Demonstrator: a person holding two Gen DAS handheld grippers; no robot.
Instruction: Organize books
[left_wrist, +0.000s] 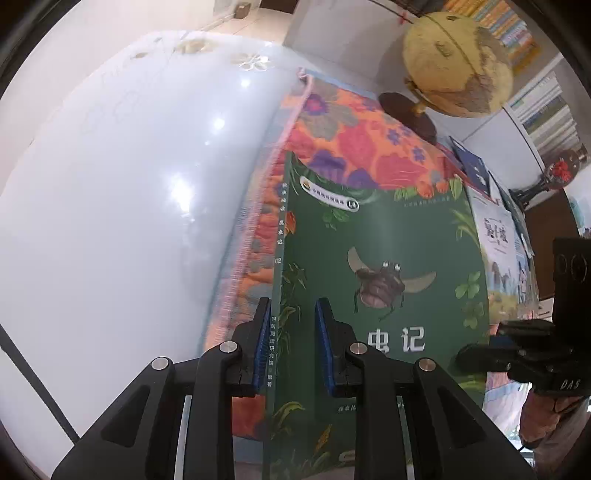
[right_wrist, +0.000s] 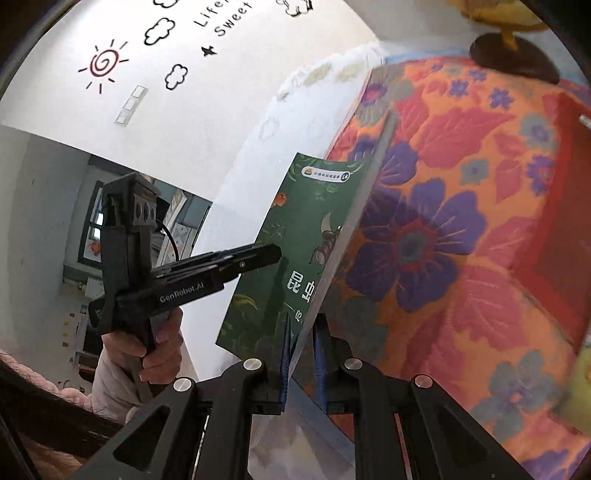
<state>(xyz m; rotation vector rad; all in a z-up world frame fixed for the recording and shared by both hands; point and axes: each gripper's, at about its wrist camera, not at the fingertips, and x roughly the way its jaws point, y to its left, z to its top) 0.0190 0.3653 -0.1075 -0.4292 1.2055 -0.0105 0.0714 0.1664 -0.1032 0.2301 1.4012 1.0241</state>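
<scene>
My left gripper (left_wrist: 291, 325) is clamped on the spine edge of the green insect book (left_wrist: 380, 258); my right gripper (right_wrist: 301, 343) pinches its opposite edge. The book hangs above the flowered cloth (right_wrist: 461, 229), other books (left_wrist: 495, 236) just right of it, bare white tabletop (left_wrist: 129, 184) left.

the left gripper (right_wrist: 258, 254) is showing "genrobot.ai", the right gripper (left_wrist: 476, 360) "das", the green book (left_wrist: 384, 266) "虫记", the wall (right_wrist: 192, 92) "sweet".
</scene>
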